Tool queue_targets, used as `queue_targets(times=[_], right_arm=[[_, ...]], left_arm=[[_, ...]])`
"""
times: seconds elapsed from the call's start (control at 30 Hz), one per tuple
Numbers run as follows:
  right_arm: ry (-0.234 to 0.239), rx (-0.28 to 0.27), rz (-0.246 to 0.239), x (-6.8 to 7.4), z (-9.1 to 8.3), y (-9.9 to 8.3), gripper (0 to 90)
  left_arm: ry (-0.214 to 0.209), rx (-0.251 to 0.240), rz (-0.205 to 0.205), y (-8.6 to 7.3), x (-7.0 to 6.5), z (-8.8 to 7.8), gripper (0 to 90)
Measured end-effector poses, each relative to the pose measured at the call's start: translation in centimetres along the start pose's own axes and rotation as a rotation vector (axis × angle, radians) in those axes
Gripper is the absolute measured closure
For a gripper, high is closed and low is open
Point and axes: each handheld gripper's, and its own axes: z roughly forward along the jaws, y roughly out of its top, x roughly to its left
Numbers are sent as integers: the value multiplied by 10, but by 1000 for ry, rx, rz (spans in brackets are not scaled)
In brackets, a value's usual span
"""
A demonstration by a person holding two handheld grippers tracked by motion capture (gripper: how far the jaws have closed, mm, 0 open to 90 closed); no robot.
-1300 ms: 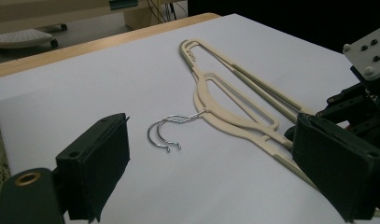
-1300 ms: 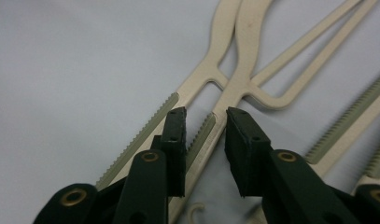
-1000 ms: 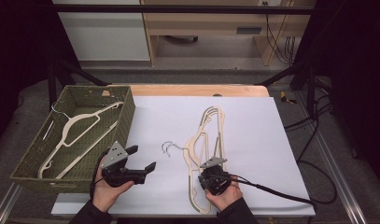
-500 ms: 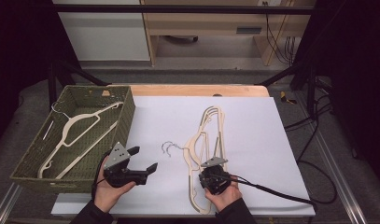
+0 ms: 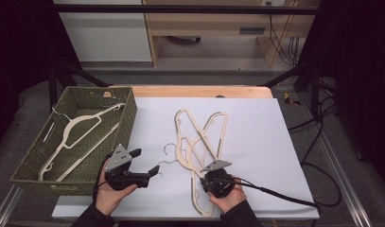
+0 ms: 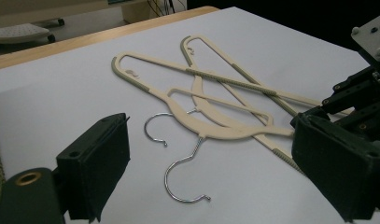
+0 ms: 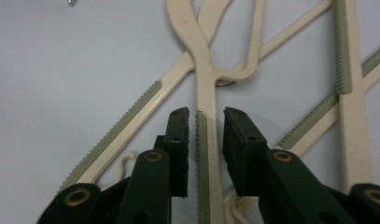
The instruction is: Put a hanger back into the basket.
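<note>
white sheet (image 5: 256,142) covers the surface, a strip of wood showing at its far edge.

far left: green woven basket (image 5: 34,163), standing half on the sheet's left edge; holds one cream hanger (image 5: 79,137) lying flat, wire hook toward the far left corner.

left of centre: left gripper (image 5: 145,163), held in a hand (image 5: 109,196) just beside the basket's near right corner, pointed toward the middle of the sheet; fingers (image 6: 96,168) spread wide, nothing between them, clear of the hangers.

centre: pile of cream hangers (image 5: 199,142), crossed over one another, flat on the sheet; two wire hooks (image 6: 178,158) stick out on the left side of the pile, toward the left gripper.

right of centre: right gripper (image 7: 205,116), held in a hand (image 5: 228,198) at the near end of the pile; its fingers (image 7: 178,140) have just been opening and now stand narrowly apart either side of one ribbed hanger arm (image 7: 204,154), a slim gap visible on each side.

right: black cable (image 5: 275,194) trailing from the right gripper across the sheet's near right corner.
</note>
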Motion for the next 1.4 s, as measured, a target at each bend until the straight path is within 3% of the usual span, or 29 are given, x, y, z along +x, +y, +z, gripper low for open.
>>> queue_targets(times=[0.1, 0.2, 0.23, 0.33, 0.47, 0.5, 0.63, 0.7, 0.93, 1.17, 1.2, 1.4], right_arm=[[-4, -4, -26, 1, 0, -3, 686], [-9, -1, -34, 2, -1, -4, 754], [-3, 3, -25, 2, -1, -4, 796], [6, 18, -6, 1, -1, -2, 798], [53, 14, 41, -7, -2, -2, 800], [62, 17, 78, -7, -3, -1, 800], [92, -23, 62, -15, -15, 2, 801], [92, -41, 46, -17, -21, 3, 801], [106, -61, 39, -19, -32, 6, 801], [118, -66, 35, -17, -37, 5, 801], [122, -63, 14, -18, -38, 4, 801], [128, -66, 7, -17, -38, 3, 800]], left_arm=[[-1, 1, 3, 0, -1, 0, 112], [-3, 2, 5, 0, -2, 0, 112], [-3, 3, 6, 0, -2, 1, 112], [-7, 9, 7, 0, -3, 3, 113], [-17, 24, 18, 0, -5, 8, 114], [-20, 31, 27, 1, -6, 11, 115], [-32, 58, 43, 4, -6, 23, 135], [-44, 83, 62, 7, -5, 32, 158], [-88, 176, 69, 12, 5, 64, 253], [-126, 285, 113, 6, 10, 93, 395], [-131, 299, 121, 5, 11, 95, 418], [-173, 342, 151, 2, 10, 101, 575]])
